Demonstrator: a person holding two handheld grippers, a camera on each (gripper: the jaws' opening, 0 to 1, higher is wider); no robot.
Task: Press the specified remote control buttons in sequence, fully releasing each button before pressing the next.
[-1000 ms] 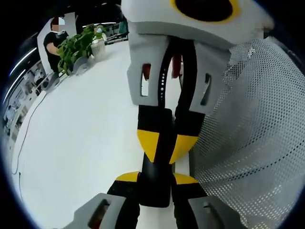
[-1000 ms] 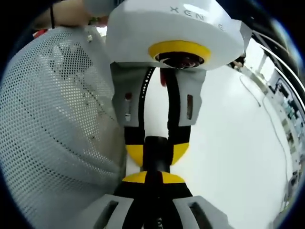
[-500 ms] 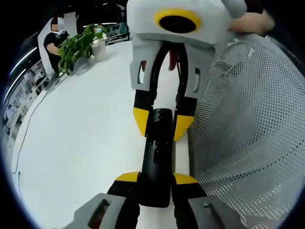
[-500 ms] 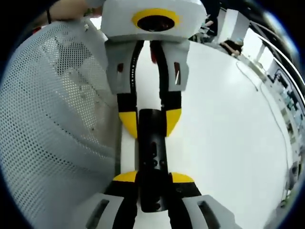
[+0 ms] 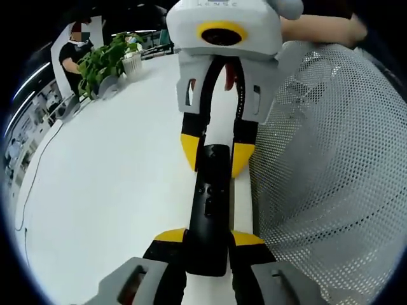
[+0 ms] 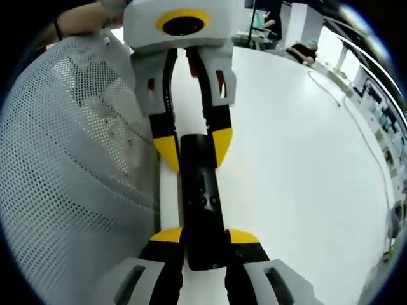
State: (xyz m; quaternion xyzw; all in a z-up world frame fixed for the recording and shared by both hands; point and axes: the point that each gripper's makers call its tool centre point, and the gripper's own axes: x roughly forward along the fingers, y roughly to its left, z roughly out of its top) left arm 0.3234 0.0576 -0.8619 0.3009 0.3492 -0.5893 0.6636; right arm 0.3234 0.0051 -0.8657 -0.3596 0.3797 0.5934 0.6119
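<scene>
Since a second ago the two grippers have drawn apart along the black remote control, baring much more of its buttoned face between them. In the left gripper view, the left gripper has its yellow-tipped jaws closed tight on the near end of the remote, one jaw on each long side. The right gripper faces it from the far end, its jaws set just wide enough to flank the remote's far tip, touching or very nearly touching its sides. In the right gripper view the arrangement mirrors: the right gripper grips its end of the remote between closed jaws, and the left gripper brackets the other end. The remote lies over the white table, just beside a white mesh basket.
</scene>
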